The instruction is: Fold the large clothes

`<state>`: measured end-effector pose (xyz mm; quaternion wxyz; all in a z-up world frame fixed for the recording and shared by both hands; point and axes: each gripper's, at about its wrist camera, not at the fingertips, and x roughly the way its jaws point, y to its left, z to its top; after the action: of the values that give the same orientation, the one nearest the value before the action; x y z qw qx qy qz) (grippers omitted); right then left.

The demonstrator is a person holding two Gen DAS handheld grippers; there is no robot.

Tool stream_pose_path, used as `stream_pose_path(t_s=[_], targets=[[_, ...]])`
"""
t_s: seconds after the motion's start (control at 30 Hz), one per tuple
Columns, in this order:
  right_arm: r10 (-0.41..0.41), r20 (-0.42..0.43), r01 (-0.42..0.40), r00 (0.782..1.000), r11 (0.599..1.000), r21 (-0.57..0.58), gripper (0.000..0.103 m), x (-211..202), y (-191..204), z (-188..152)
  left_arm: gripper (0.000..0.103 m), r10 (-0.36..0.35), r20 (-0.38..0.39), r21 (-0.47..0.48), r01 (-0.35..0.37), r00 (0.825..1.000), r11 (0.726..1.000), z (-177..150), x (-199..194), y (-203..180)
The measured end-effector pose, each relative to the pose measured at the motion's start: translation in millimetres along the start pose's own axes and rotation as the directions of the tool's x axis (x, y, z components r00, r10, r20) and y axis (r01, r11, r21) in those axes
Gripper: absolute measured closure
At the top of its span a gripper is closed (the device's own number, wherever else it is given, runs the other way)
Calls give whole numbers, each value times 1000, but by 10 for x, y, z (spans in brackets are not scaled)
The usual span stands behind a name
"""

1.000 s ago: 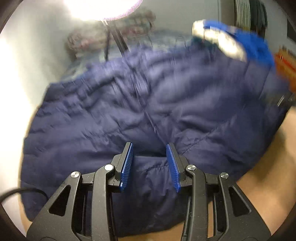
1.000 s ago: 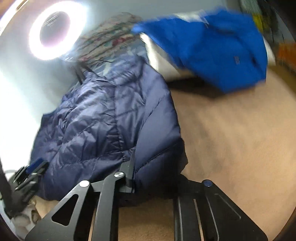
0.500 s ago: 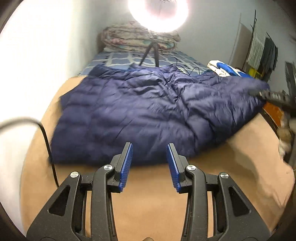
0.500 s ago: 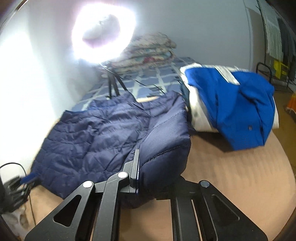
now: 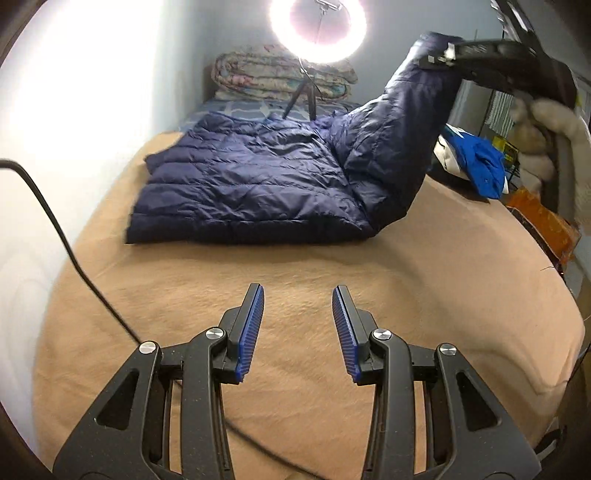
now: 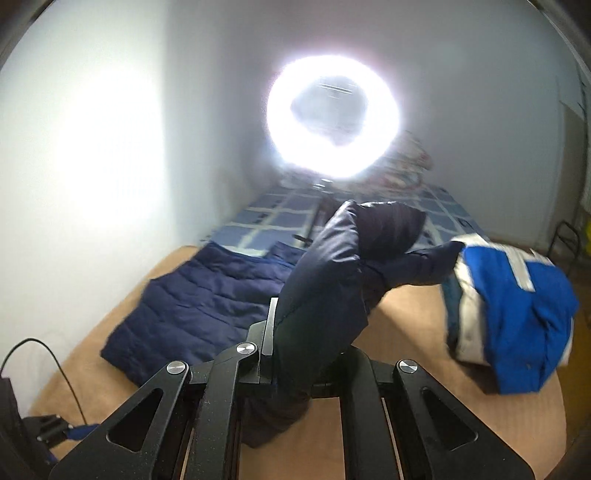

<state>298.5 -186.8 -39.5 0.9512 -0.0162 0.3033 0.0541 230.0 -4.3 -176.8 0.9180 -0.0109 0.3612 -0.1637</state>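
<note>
A navy quilted down jacket [image 5: 251, 184] lies flat on the tan blanket [image 5: 332, 277] toward the far left of the bed. Its right side is pulled up off the bed as a tall flap. My right gripper [image 5: 439, 55] holds the top of that flap, high at the upper right in the left wrist view. In the right wrist view my right gripper [image 6: 295, 332] is shut on the jacket [image 6: 325, 273], which bulges over its fingers and hides the right one. My left gripper [image 5: 297, 325] is open over bare blanket, well short of the jacket's near hem, with nothing between its blue pads [image 5: 253, 325].
A ring light [image 5: 317, 26] on a tripod glares at the bed's far end before folded quilts [image 5: 280, 74]. A blue and white garment [image 6: 513, 314] lies heaped at the right. A black cable [image 5: 55, 229] crosses the blanket at left. A wall runs along the left.
My right gripper has risen, lifting the jacket's right side into a tall flap. My left gripper has drawn back from over the jacket to bare blanket, still open.
</note>
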Motion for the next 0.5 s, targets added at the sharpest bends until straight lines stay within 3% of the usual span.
stream_pose_path(t_s=[0.27,0.5], targets=[[131,-36,-133,991,990,-44,95,394,705,75,64,25,14,-70,-24,1000,997,-97,-169,300],[231,-155,-251,961,959,-130,95,1011,1556,-221,64,57,22,-105,-54,998,993,-171,-274,511]])
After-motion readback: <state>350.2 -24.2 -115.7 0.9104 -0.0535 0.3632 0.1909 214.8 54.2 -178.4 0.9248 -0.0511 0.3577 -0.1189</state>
